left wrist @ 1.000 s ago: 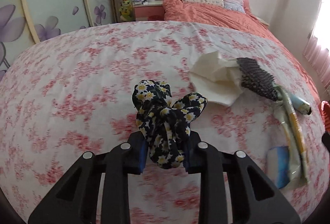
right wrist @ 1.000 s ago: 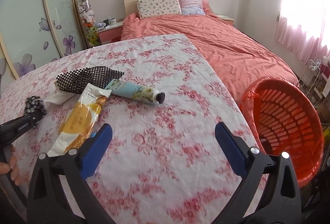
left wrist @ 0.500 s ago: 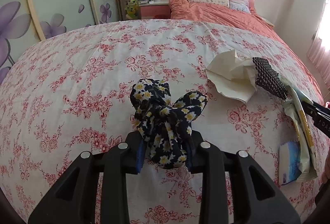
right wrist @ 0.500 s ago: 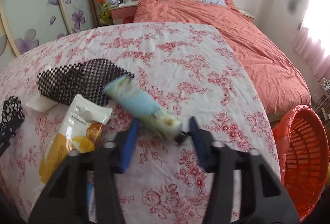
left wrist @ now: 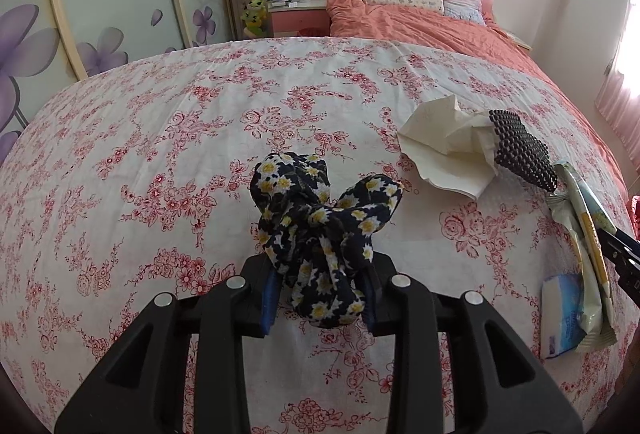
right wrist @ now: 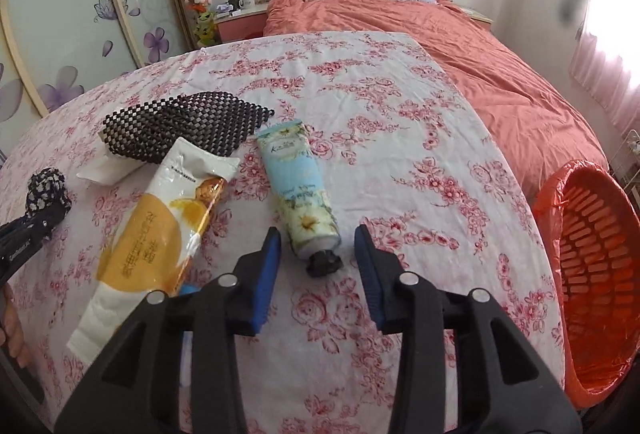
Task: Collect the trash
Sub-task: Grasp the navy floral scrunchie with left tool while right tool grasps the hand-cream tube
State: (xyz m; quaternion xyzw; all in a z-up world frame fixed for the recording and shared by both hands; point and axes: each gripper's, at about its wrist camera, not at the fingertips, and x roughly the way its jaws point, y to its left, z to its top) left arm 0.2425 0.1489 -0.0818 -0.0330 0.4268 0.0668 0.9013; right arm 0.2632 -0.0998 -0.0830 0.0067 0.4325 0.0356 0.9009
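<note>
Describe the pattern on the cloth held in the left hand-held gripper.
Dark cloth with yellow-centred white daisies; left wrist view.

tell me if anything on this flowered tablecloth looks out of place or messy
The crumpled white paper napkin lies partly under the black mesh mat, and the torn-open orange-and-white snack wrapper overlaps that mat's edge. The pale blue hand-cream tube lies flat, cap on. Nothing looks spilled.
</note>
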